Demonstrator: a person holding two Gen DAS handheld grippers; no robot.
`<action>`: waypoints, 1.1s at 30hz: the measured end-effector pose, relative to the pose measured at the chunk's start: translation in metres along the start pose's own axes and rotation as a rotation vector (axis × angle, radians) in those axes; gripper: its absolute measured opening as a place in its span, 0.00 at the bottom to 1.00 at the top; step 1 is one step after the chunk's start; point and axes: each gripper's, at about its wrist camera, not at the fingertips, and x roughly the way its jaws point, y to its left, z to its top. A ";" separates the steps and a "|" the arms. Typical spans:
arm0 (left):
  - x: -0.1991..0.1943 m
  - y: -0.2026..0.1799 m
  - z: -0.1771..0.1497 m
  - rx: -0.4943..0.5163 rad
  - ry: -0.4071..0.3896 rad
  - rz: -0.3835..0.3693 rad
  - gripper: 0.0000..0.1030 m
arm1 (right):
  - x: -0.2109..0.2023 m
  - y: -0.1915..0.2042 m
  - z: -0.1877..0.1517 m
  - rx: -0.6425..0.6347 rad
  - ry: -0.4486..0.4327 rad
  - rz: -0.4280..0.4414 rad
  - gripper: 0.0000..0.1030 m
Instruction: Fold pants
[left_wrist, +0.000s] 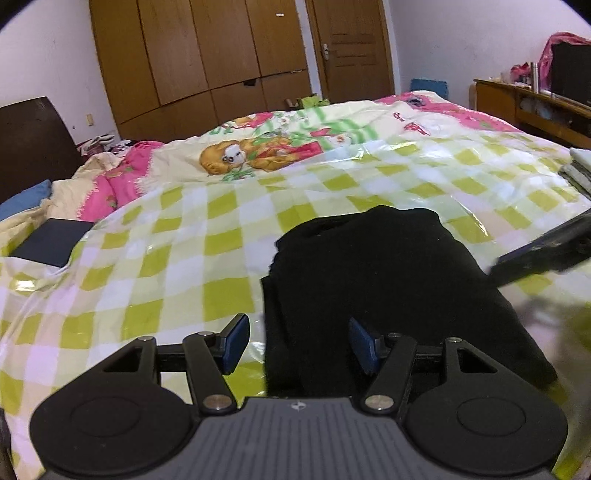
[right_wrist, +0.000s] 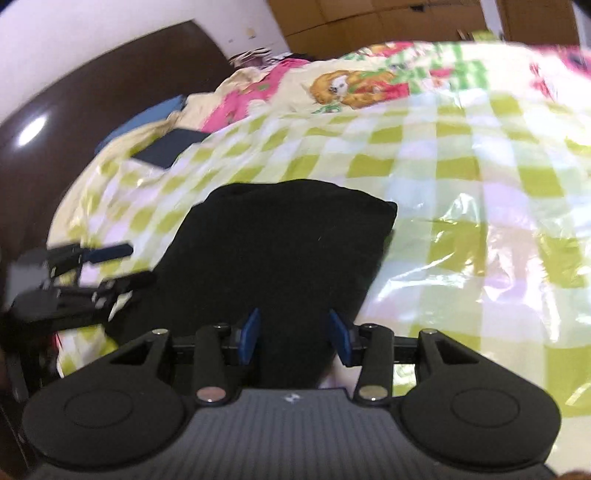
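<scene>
We've got both claws, left (left_wrist: 298, 345) & right (right_wrist: 292, 336), apart w/ nothing clamped over folded pants (left_wrist: 388, 280) at lower centre; next, prob. regrip near edge.

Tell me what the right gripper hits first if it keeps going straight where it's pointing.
Most likely the black pants: the right gripper points down at them with open, empty jaws, the folded cloth directly ahead on the checkered sheet. Exact depth is hard to judge.
</scene>
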 end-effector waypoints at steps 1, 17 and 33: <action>0.008 -0.002 -0.001 0.016 0.013 0.006 0.71 | 0.006 -0.006 0.002 0.034 0.003 0.013 0.44; 0.078 0.010 0.024 -0.077 0.063 -0.059 0.71 | 0.051 -0.045 0.036 0.230 0.012 0.099 0.48; 0.116 0.001 0.042 -0.045 0.033 -0.031 0.72 | 0.057 -0.055 0.081 0.180 0.006 -0.040 0.22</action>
